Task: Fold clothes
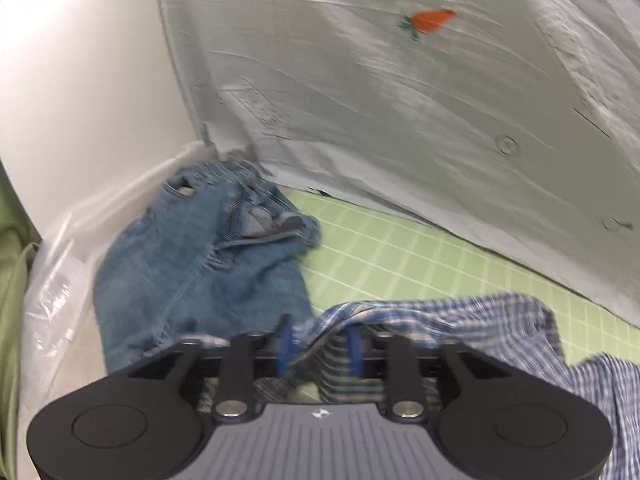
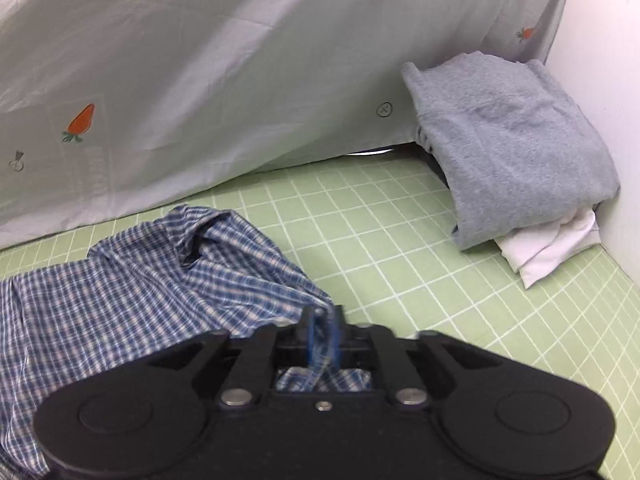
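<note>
Garment in work: blue plaid shirt [image 2: 132, 280], lying crumpled on the green gridded mat [image 2: 440, 280], one edge lifting toward each gripper.
Left gripper [image 1: 320, 346]: blue fingers [image 1: 285, 344] are standing a little apart, a bunched fold of the plaid cloth sitting between them; they are gripping the shirt.
Right gripper [image 2: 324, 330]: fingers [image 2: 310, 332] are pressing close together on a narrow pinch of the same shirt, cloth trailing back under the gripper body.
Shirt spread: bulk is lying left of the right gripper in the right wrist view, right of the left gripper in the left wrist view [image 1: 500, 328].
Denim: blue jeans [image 1: 200, 264] are lying rumpled, zipper open, at the left edge of the mat, next to clear plastic wrap [image 1: 56, 300].
Folded stack: grey garment [image 2: 516, 148] is resting on a white one [image 2: 556, 248], in the far right corner against the white wall [image 2: 616, 80].
Backdrop: pale sheet with carrot print [image 2: 240, 80] is hanging down to the far edge of the mat.
Image quality: left wrist view is showing motion blur.
</note>
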{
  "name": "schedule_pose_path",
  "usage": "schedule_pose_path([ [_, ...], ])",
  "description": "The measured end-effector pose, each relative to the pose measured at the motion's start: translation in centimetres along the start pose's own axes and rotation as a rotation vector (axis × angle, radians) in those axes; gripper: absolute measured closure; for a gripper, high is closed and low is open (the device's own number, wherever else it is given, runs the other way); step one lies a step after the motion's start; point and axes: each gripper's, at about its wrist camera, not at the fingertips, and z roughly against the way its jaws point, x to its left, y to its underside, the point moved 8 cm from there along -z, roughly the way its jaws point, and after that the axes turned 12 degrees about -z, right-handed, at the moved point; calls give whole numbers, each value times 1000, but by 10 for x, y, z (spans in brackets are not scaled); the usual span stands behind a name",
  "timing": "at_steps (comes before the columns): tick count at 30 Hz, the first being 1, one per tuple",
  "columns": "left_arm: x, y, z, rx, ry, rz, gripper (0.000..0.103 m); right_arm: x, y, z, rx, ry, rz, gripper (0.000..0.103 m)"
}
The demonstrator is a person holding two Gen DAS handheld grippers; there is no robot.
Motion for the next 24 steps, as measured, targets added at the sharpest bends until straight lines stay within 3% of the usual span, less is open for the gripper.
schedule_pose_path([
  [1, -10, 7, 3, 0, 19, 2, 46, 2, 3, 2, -4, 1, 3, 56],
  [2, -18, 12, 6, 2, 34, 6, 39, 2, 5, 3, -4, -2, 2, 49],
  [4, -33, 22, 11, 8, 65, 15, 28, 3, 10, 6, 5, -15, -6, 26],
  [5, -39, 27, 15, 12, 76, 13, 21, 3, 12, 8, 7, -23, -12, 21],
  [7, -51, 37, 24, 19, 100, 8, 16, 1, 17, 10, 11, -46, -15, 1],
  [11, -69, 50, 47, 8, 148, 3, 13, -5, 26, 25, 8, -87, -12, 0],
  [16, -93, 66, 77, -5, 221, -59, 12, -18, 38, 44, 6, -159, -95, 0],
  [24, -136, 97, 82, 77, 255, -46, 5, -17, 67, 47, 117, -178, -102, 0],
])
